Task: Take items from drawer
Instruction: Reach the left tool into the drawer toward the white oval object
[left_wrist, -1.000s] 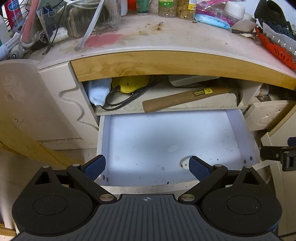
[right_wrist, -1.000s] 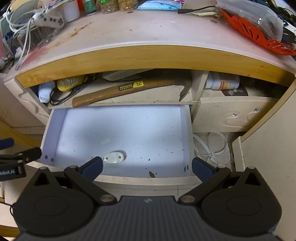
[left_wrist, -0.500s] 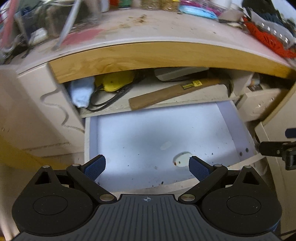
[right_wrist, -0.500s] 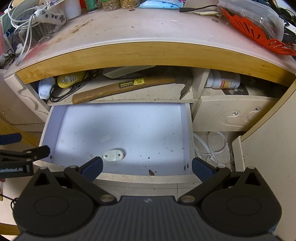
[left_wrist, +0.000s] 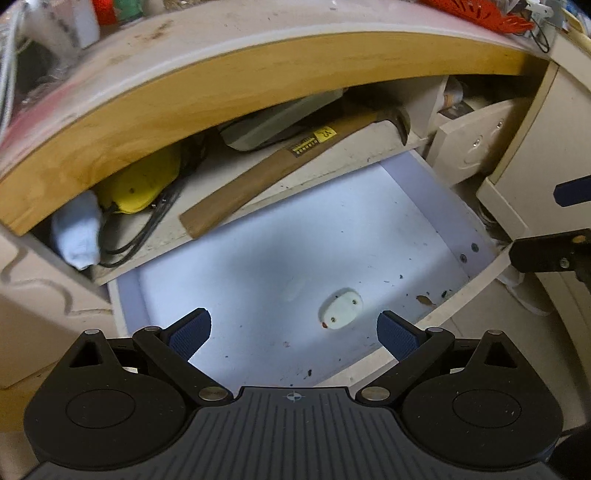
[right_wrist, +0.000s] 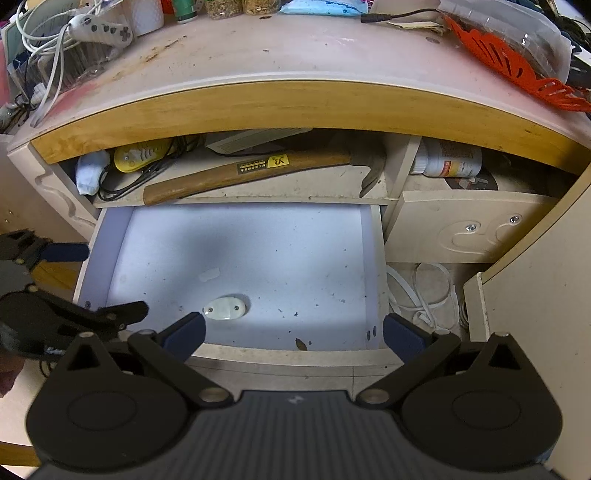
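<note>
Over the last second the left claw (left_wrist: 293, 330) has swung in over the open white drawer (left_wrist: 369, 229), so the small white oval plastic piece (left_wrist: 340, 309) near the drawer's front edge now sits just ahead, between its wide-open, empty fingers. The right claw (right_wrist: 293, 332) hangs open and empty too. A grasp looks close.

White drawer (right_wrist: 110, 236), pale oval piece (right_wrist: 224, 308) (two dark dots), brown-handled hammer (right_wrist: 236, 175).

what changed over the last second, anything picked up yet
Nothing picked up. The left gripper moved in over the open drawer toward the small white oval piece, jaws wide open. The right gripper barely shifted, also open. Oval piece and hammer stayed put.
</note>
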